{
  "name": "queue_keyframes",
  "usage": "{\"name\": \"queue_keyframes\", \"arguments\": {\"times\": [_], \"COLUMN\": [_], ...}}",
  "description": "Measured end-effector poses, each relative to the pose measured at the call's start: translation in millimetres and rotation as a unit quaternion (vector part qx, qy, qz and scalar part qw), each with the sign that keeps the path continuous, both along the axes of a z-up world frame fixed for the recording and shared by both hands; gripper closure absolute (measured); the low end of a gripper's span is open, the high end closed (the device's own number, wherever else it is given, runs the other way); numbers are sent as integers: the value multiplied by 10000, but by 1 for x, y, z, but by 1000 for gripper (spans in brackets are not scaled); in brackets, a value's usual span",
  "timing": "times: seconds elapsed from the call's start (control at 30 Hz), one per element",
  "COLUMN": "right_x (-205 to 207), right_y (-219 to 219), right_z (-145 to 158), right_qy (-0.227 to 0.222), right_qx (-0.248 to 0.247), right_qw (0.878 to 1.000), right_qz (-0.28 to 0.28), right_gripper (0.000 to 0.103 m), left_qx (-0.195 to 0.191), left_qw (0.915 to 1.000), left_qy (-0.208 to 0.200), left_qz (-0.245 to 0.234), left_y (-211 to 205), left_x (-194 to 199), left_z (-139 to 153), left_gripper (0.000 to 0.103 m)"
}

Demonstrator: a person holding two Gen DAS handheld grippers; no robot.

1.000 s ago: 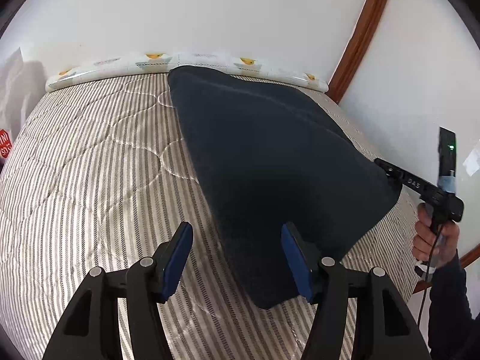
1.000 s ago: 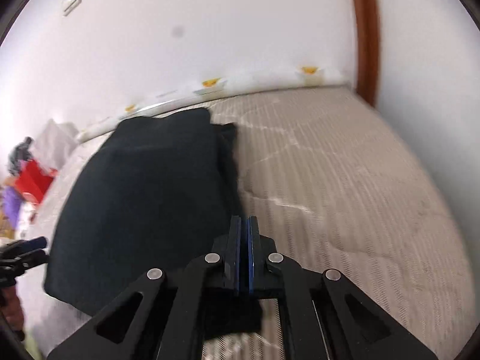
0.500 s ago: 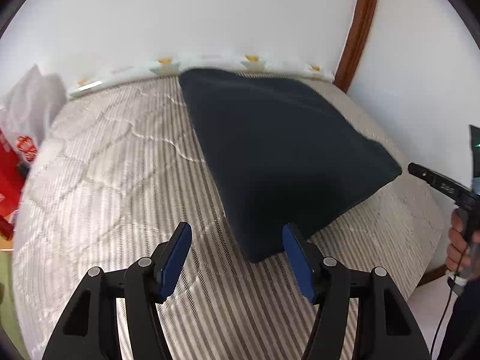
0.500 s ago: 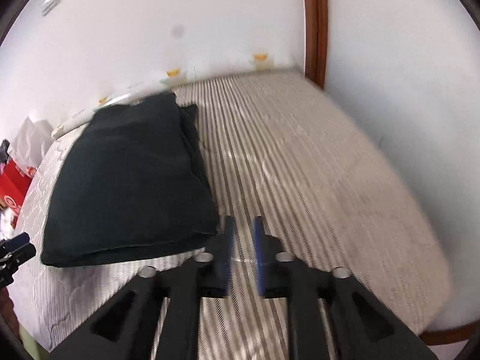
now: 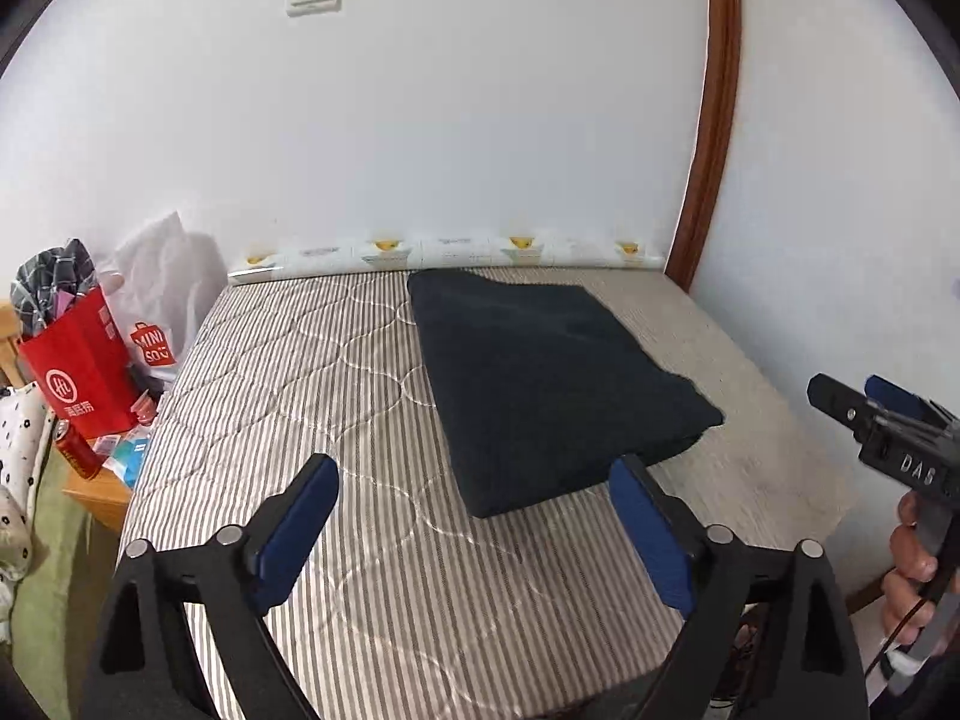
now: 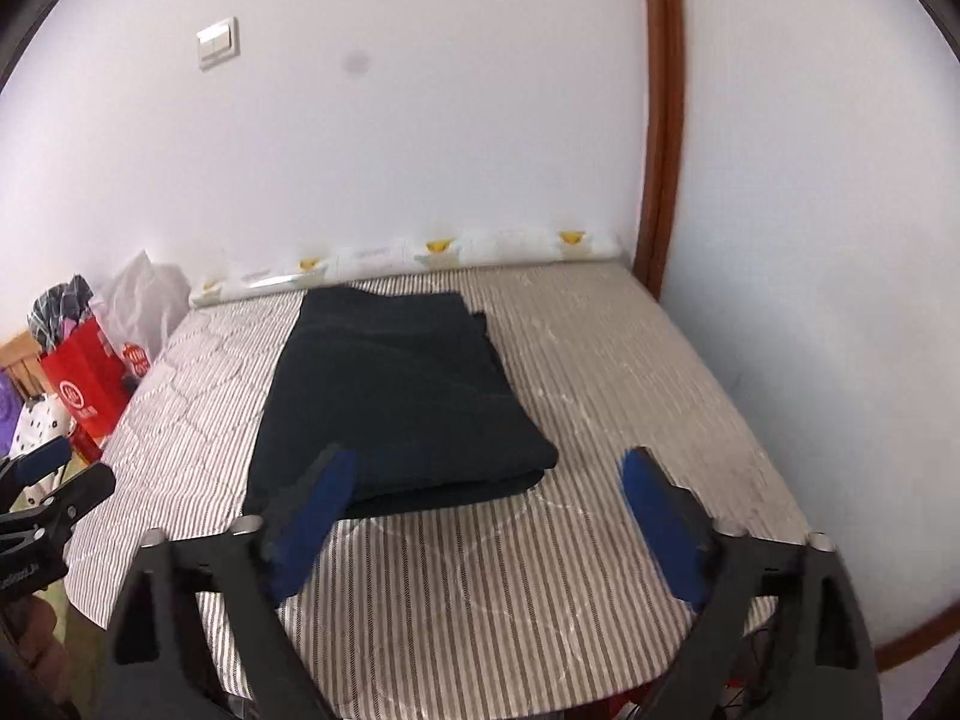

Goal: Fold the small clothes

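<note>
With both the left tongs (image 5: 474, 516) and right tongs (image 6: 486, 510) just sprung apart and empty, you lift clear above the folded dark garment (image 5: 552, 384) without snagging its near edge.

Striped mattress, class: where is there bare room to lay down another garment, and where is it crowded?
Free: the striped quilted mattress left of the folded dark navy garment, the strip between the garment and the white wall, and the near edge below its fold. Crowded: the red paper bag and clutter beside the mattress's left edge.
</note>
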State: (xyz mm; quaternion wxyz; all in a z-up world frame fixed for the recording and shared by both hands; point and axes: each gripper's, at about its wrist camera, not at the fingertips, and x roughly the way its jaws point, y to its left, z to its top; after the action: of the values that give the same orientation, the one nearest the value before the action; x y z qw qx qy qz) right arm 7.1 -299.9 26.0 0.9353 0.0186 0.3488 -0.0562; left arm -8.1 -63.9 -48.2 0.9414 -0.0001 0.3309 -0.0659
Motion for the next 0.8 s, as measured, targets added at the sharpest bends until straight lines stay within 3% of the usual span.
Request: {"name": "queue_keyframes", "arguments": {"times": [0.1, 0.33, 0.8], "right_x": [-18, -48, -56], "right_y": [3, -3, -3], "right_z": [9, 20, 22], "right_qy": [-49, -23, 53], "right_qx": [-127, -48, -175], "right_qw": [9998, 9996, 9989], "right_qz": [-173, -284, -437], "right_gripper": [0, 0, 0], "left_qx": [71, -15, 99], "left_qw": [9998, 9997, 9991], "left_qy": [-78, -98, -81], "left_qz": [150, 227, 401], "left_y": [-1, 1, -4], "left_x": [-11, -24, -23], "left_z": [6, 7, 9], "left_gripper": [10, 10, 10]}}
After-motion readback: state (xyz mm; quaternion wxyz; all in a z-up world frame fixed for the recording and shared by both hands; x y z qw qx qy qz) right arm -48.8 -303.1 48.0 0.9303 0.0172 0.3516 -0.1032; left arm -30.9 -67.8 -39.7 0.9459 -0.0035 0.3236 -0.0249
